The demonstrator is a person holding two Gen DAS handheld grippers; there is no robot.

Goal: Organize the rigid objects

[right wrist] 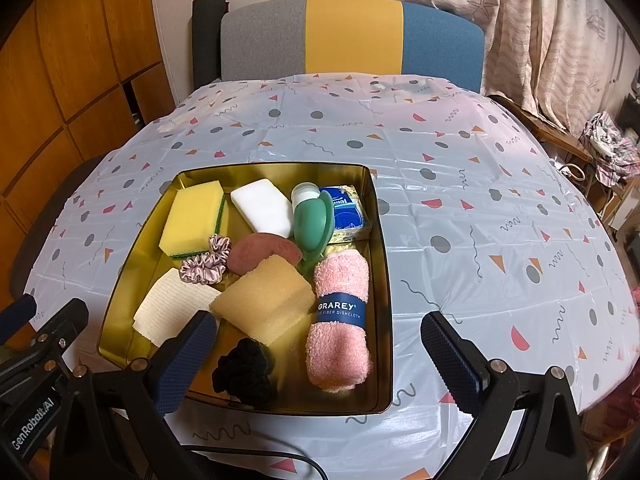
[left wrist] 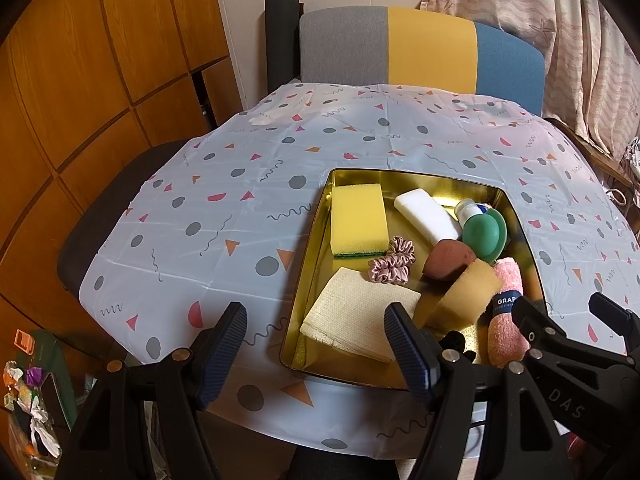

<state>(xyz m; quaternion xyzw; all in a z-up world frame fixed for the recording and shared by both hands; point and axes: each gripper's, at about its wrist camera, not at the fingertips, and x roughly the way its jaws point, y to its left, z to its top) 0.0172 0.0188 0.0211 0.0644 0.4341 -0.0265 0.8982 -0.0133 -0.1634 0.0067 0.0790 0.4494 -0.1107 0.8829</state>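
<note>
Right now both grippers hang above the near edge of the tabletop [right wrist: 480, 208], w/ nothing between the fingers. Left gripper [left wrist: 316, 344] has its fingers spread wide, its right finger over the near-left corner of the gold tin tray [right wrist: 384, 280]. Right gripper [right wrist: 320, 344] is spread wide too, its left finger over the tray's near edge and its right finger over bare cloth.

Tray sits on the patterned tablecloth, toward the near side. Inside it, far row: yellow sponge [right wrist: 192, 218] at left, white sponge block [right wrist: 262, 208] next, then a green-capped bottle [right wrist: 314, 220] leaning against a blue tissue pack [right wrist: 348, 210] in the far-right corner. Mid tray: pink scrunchie [right wrist: 206, 264] just beside the yellow sponge, brown pad [right wrist: 260, 254] next to it, partly under a tan sponge [right wrist: 266, 300]. Cream cloth [right wrist: 168, 308] lies flat at the near-left. Rolled pink dishcloth [right wrist: 340, 320] w/ a blue band lies along the right wall. Black scrunchie [right wrist: 246, 372] sits near the front edge, betw. the tan sponge and the dishcloth's near end.

Chair [right wrist: 352, 36] w/ grey, yellow and blue back stands at the far side.
</note>
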